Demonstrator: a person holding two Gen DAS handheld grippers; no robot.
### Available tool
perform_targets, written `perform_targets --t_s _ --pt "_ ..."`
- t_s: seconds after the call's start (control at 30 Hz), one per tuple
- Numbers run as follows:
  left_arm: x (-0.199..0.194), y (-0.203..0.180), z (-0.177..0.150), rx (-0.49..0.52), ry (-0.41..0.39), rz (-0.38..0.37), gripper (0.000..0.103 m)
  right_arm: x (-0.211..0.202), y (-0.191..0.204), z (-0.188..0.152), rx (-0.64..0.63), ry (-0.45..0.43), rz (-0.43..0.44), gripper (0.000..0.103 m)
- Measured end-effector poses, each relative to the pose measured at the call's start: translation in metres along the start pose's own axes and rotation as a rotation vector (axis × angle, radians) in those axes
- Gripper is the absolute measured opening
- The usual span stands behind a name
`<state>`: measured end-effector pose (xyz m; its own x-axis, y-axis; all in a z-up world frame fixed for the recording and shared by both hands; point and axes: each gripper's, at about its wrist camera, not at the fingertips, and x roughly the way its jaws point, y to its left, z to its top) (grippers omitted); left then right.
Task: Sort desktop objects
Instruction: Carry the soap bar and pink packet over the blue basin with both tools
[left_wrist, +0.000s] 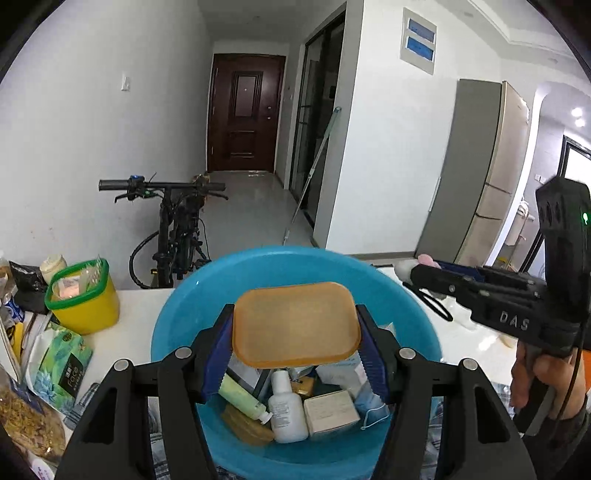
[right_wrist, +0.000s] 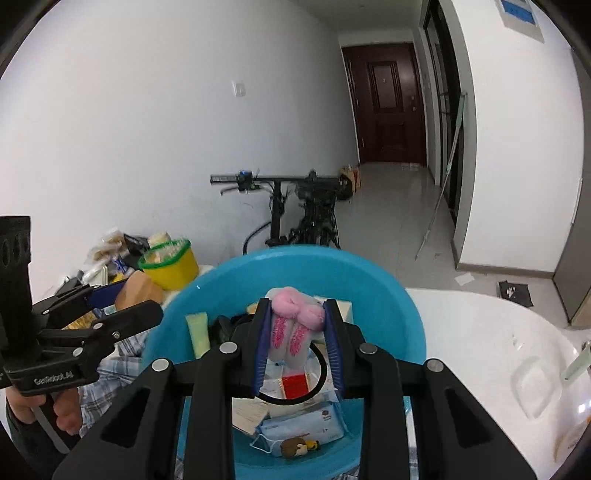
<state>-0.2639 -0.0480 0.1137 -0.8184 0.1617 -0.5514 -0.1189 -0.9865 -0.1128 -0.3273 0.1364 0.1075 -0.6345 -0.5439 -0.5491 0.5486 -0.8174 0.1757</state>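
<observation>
My left gripper (left_wrist: 295, 343) is shut on an orange plastic lid (left_wrist: 295, 325) and holds it above a blue basin (left_wrist: 177, 314). The basin holds a white bottle (left_wrist: 286, 410), a green tube (left_wrist: 240, 397), small boxes and a face mask. My right gripper (right_wrist: 295, 343) is shut on a pink and grey plush toy (right_wrist: 295, 325) over the same blue basin (right_wrist: 399, 317). The right gripper also shows at the right of the left wrist view (left_wrist: 413, 275), and the left gripper shows at the left of the right wrist view (right_wrist: 122, 299), holding the orange lid (right_wrist: 138, 286).
A yellow tub with a green rim (left_wrist: 83, 299) stands left of the basin on the white table (left_wrist: 469, 336), beside snack bags and a tissue pack (left_wrist: 55, 363). A checked cloth (right_wrist: 110, 365) lies under the basin. A bicycle (left_wrist: 177, 229) stands behind the table.
</observation>
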Motion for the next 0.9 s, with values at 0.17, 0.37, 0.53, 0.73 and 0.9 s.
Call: perform_targets --t_s 0.17,0.37,0.53,0.73,0.9 --pt "0.016 0.002 -0.012 0.003 0.033 0.008 0.064 0.007 0.002 -0.005 -0.009 0.014 0.000 0.027" --pt "0.015 0.001 -0.013 0.020 0.026 0.025 0.064 0.011 0.003 -0.007 -0.015 0.024 -0.004 0.027" --pt "0.015 0.000 -0.014 0.031 0.030 0.033 0.064 0.012 0.007 -0.007 -0.022 0.027 -0.001 0.027" --pt "0.019 -0.003 -0.016 0.040 0.042 0.034 0.064 0.013 0.004 -0.007 -0.017 0.031 0.001 0.027" --pt "0.022 -0.003 -0.017 0.046 0.050 0.033 0.064 0.014 0.002 -0.008 -0.011 0.035 0.002 0.027"
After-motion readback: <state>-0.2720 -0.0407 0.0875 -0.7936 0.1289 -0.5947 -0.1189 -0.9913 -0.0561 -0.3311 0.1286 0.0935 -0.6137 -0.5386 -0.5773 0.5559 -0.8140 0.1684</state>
